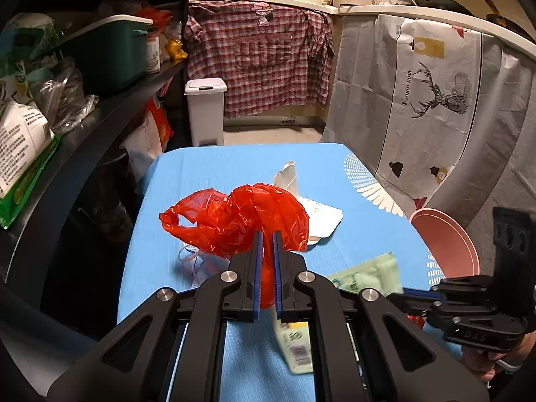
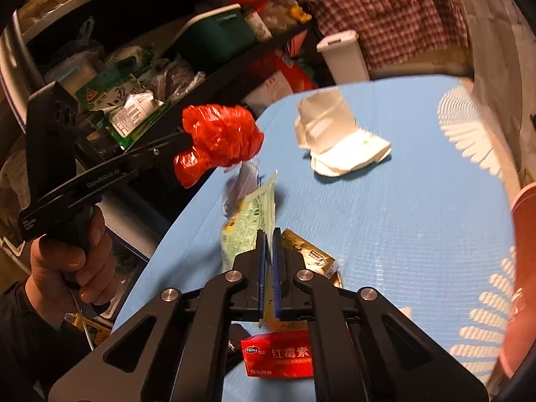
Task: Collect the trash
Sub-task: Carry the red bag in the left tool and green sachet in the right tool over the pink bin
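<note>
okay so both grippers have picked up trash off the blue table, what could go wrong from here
1. The left gripper pinches only a fold of the red plastic bag; most of it hangs loose and bunched, so its mouth may be hard to open for loading.
2. The right gripper holds the green wrapper by a thin edge; it could slip out.
3. The gold sachet and red box lie close beneath and could be knocked off the table.

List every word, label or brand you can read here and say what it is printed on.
"FASHION HOME": white deer curtain.
"红霉素" and "FRONT": red box on the blue table.
"GenROBOT.AI", faint: left gripper, side of its arm.
Green wrapper, gold packet, shelf bags: print too small or blurred.
</note>
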The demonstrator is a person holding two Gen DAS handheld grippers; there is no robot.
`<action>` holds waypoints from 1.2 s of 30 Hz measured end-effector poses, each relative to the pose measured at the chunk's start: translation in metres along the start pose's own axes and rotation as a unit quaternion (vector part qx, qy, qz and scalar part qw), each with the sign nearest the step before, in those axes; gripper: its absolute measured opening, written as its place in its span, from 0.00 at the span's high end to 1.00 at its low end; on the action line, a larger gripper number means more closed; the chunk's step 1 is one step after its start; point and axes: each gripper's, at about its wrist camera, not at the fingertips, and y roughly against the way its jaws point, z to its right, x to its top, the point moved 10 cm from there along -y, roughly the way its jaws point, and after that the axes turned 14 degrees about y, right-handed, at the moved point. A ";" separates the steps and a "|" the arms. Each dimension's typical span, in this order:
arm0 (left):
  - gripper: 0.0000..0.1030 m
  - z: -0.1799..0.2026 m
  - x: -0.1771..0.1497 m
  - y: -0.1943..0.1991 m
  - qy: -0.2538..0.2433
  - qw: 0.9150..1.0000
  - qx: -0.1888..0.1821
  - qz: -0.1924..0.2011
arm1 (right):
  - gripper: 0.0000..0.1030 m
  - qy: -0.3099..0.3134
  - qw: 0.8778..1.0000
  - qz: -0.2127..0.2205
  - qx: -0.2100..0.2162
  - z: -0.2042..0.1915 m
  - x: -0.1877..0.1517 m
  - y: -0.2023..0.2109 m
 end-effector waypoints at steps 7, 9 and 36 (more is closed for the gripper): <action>0.95 0.005 0.002 0.014 -0.006 1.000 0.002 0.012 | 0.97 0.016 0.999 0.035 -0.023 0.000 0.012 0.037; 0.95 0.007 0.002 0.017 -0.008 1.000 0.002 0.014 | 0.97 0.017 0.999 0.043 -0.025 -0.001 0.015 0.046; 0.95 0.059 -0.013 0.061 -0.014 0.999 -0.022 0.039 | 0.97 0.066 0.976 0.127 -0.162 0.029 0.041 0.192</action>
